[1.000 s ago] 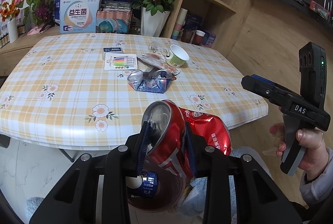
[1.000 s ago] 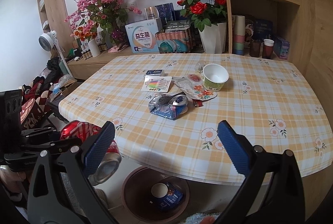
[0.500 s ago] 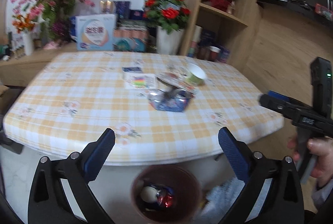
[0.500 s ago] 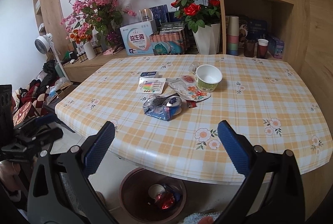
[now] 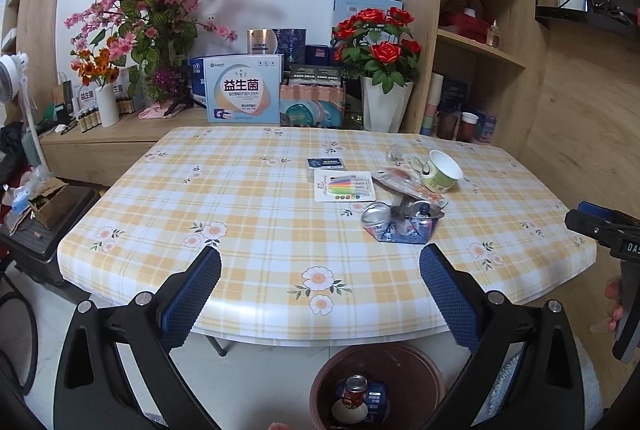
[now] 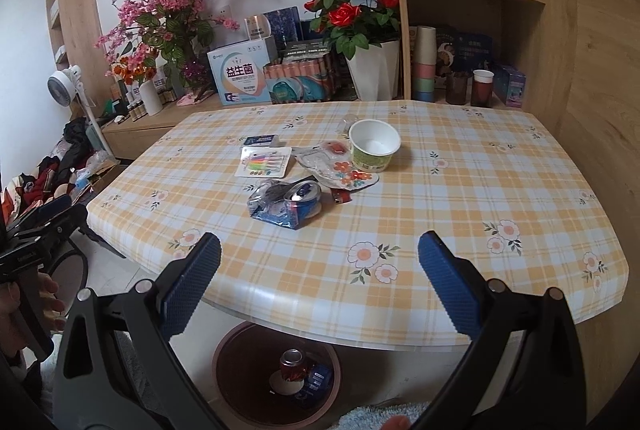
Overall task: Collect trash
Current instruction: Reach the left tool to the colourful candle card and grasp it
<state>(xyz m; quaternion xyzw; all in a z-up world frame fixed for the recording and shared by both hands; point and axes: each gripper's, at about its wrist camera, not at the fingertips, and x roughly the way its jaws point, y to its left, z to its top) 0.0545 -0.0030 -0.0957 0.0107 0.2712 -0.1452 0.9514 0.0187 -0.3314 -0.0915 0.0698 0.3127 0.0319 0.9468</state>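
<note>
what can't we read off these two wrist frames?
- Trash bin contents: left wrist view cut by the bottom edge; red can partly covers what lies under it in the right view.
- Crushed blue can: label too small.
- Small red item: too small to identify.
- Left gripper, right gripper: both empty.

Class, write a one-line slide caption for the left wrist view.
Open left gripper above a bin holding a red can; crushed blue can on the checked table.

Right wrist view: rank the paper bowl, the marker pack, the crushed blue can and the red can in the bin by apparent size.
1. paper bowl and crushed blue can: look alike, no ranking.
2. marker pack.
3. red can, smallest, though it sits lower in the bin, so that is unsure.
</note>
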